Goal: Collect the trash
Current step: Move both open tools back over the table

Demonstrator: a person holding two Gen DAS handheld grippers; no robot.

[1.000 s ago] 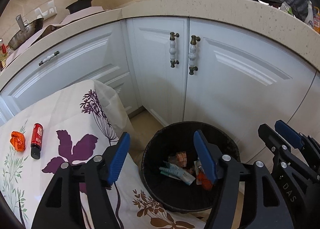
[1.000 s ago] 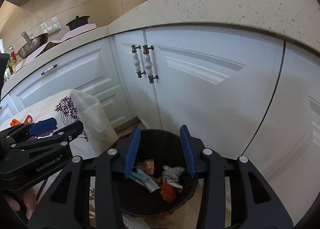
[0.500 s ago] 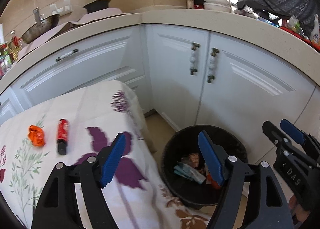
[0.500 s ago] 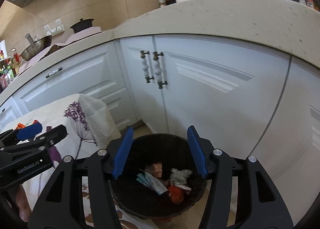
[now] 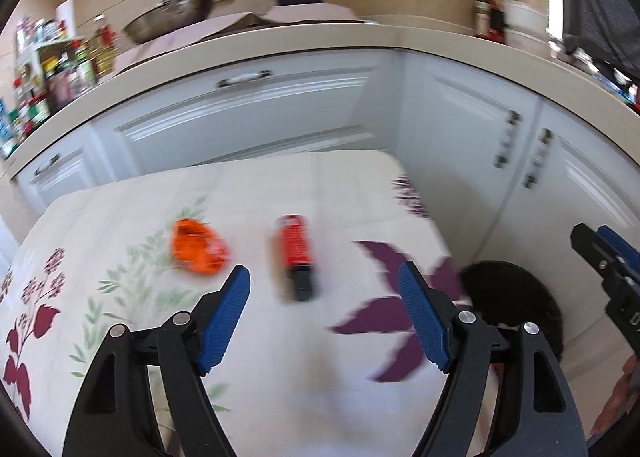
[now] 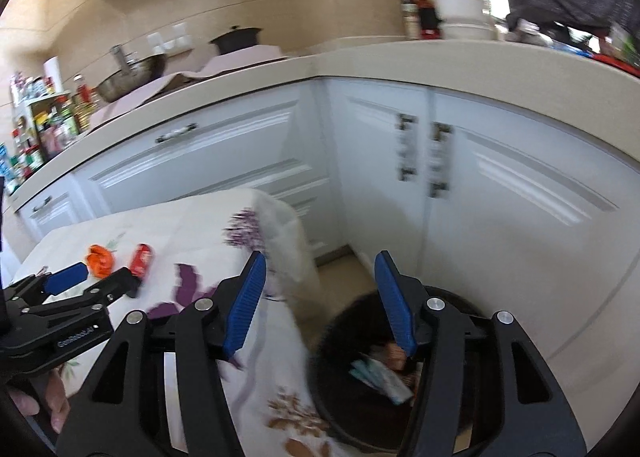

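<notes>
1. Left claw (image 5: 324, 317): released, with nothing between its blue pads. Its jaws have just been opening. It hangs above the table (image 5: 120, 217), which is covered by a cream cloth printed with purple and red flowers.
2. Right claw (image 6: 320, 301): released and empty. Its jaws have just been opening, though they stand narrower than those of the left claw. It hangs over the table corner and the trash bin (image 6: 340, 341).
3. Trash on the table: a crumpled orange wrapper (image 5: 198, 247) and a small red bottle (image 5: 296, 257) with a black cap lie side by side, just apart. The bottle lies flat with its cap toward the left claw. Both sit ahead of the left claw; the bottle lines up with the gap between the pads, the wrapper lies left of it.
4. Trash bin: a round black bin stands on the floor just beside the table corner, in front of the white cabinet doors (image 6: 500, 217). A white-and-teal packet (image 6: 380, 377) and other blurred scraps lie inside it.
5. Image quality: both views are motion-blurred, so fine detail on the trash cannot be read.
</notes>
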